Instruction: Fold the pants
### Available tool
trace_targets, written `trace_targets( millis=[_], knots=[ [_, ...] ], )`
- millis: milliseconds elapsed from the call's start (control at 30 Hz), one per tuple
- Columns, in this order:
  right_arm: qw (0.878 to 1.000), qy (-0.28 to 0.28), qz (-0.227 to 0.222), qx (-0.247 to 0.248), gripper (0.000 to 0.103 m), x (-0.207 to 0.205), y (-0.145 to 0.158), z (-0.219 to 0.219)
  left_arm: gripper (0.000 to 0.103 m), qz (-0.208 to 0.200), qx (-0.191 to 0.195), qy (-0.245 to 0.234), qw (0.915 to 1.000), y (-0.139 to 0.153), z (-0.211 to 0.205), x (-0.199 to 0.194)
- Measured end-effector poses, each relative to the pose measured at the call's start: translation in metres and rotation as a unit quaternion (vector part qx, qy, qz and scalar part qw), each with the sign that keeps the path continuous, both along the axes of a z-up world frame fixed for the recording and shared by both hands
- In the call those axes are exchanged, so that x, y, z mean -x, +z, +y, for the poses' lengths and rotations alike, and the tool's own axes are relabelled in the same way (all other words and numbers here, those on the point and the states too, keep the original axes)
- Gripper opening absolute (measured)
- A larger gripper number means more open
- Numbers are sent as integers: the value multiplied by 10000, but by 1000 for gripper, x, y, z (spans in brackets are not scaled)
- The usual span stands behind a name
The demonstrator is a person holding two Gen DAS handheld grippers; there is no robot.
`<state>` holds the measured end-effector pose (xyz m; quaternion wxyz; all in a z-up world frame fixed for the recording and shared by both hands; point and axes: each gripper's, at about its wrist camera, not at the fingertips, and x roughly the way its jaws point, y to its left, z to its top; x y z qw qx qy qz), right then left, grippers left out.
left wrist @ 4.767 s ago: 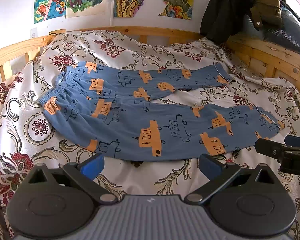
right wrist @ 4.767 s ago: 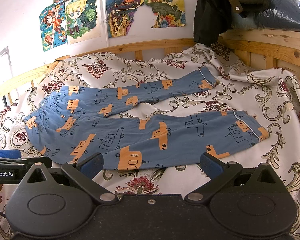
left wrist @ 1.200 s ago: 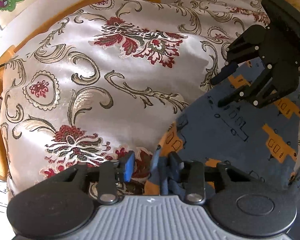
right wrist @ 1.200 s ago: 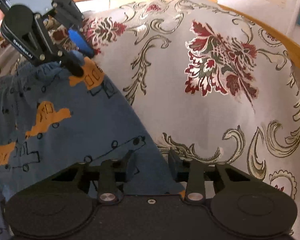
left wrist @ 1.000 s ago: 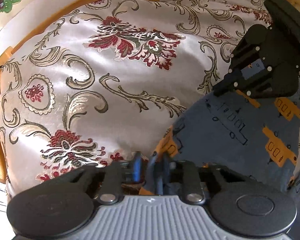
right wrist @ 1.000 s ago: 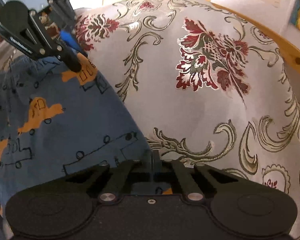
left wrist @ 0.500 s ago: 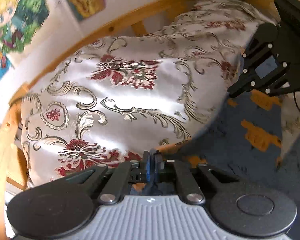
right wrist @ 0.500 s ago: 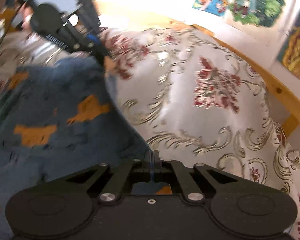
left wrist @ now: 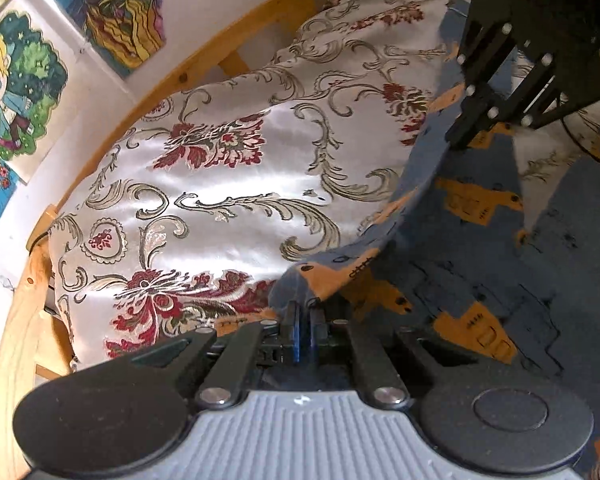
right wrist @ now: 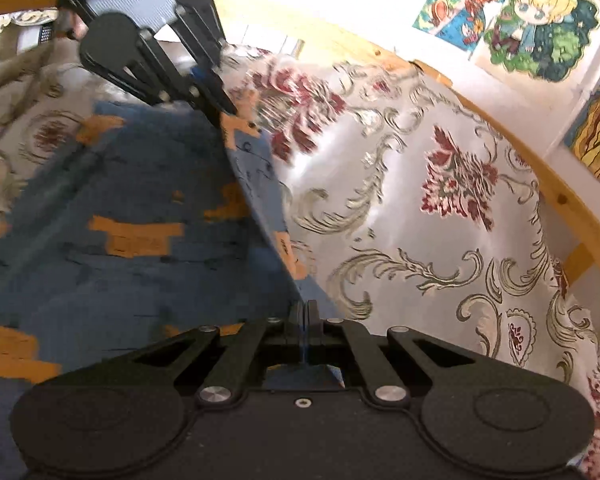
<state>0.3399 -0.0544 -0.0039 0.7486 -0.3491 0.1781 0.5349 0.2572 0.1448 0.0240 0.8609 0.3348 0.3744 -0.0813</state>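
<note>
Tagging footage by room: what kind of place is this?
Likely a bedroom: a wooden bed frame around a floral bedspread, with cartoon posters on the wall.

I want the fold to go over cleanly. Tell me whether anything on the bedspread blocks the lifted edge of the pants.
Nothing visible does. The left gripper and right gripper are both shut on the blue pants, holding one edge up. The floral bedspread beyond that edge shows only bare fabric up to the wooden bed frame.
</note>
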Motion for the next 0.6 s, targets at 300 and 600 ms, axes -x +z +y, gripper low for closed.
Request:
trace_targets(
  millis=[300, 600],
  knots=[
    [9992, -248, 301, 84, 0, 97, 19, -25, 5, -23, -105, -256, 9996, -1, -11, 52],
    [9972, -720, -4, 194, 0, 177, -9, -28, 5, 154, -287, -376, 9988, -22, -30, 102]
  ],
)
